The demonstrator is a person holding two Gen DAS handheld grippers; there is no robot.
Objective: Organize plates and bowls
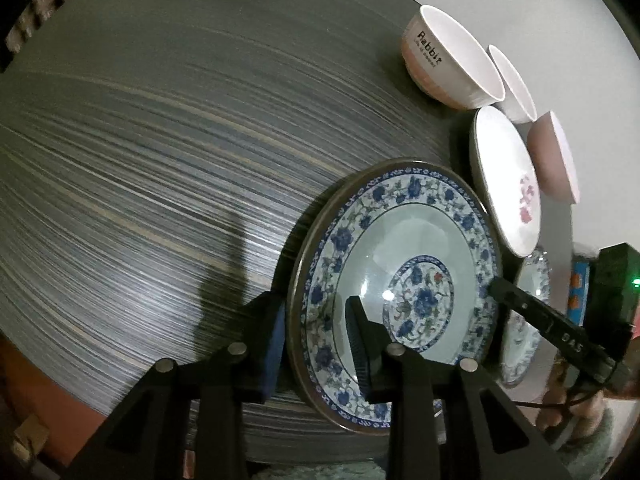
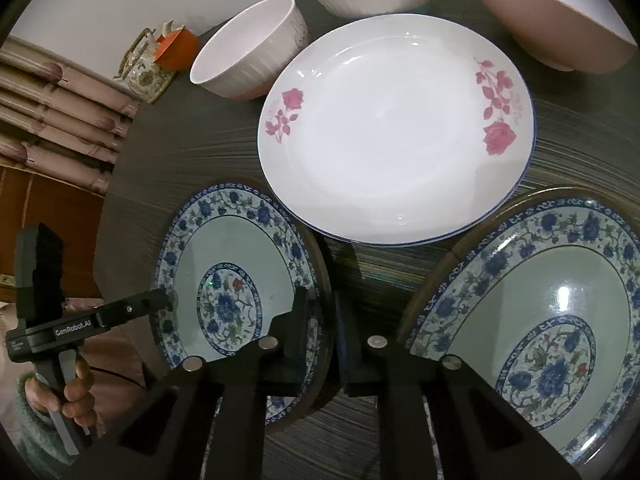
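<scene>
Left wrist view: left gripper (image 1: 316, 332) reaching forward over the near edge of the striped table (image 1: 140, 140), fingers pinching the rim of a blue plate (image 1: 400, 280), blue-padded finger on the outer side, ribbed finger on the inner face. On the far rim of the same plate, tip of the right gripper (image 1: 500, 288), coming in from the right. Just behind, partly hidden, a second blue plate (image 1: 532, 280). Further along the table's right edge, a rose plate (image 1: 508, 184), with a pink bowl (image 1: 554, 156), a white bowl (image 1: 514, 84) and a lettered bowl (image 1: 452, 60) near it.

Right wrist view: right gripper (image 2: 324, 340) pointing forward, fingers closed on the near rim of the blue plate (image 2: 232, 264), which sits close to the table's left edge. Opposite, the left gripper (image 2: 160, 300) meeting the plate's far rim, held level by a left hand (image 2: 68, 392) wrapped around its handle, green sleeve at the wrist. Second blue plate (image 2: 540, 340) to the right, apart from the first. Rose plate (image 2: 392, 132) beyond both, its edge overlapping the second blue plate's rim. Three bowls at the back edge.
</scene>
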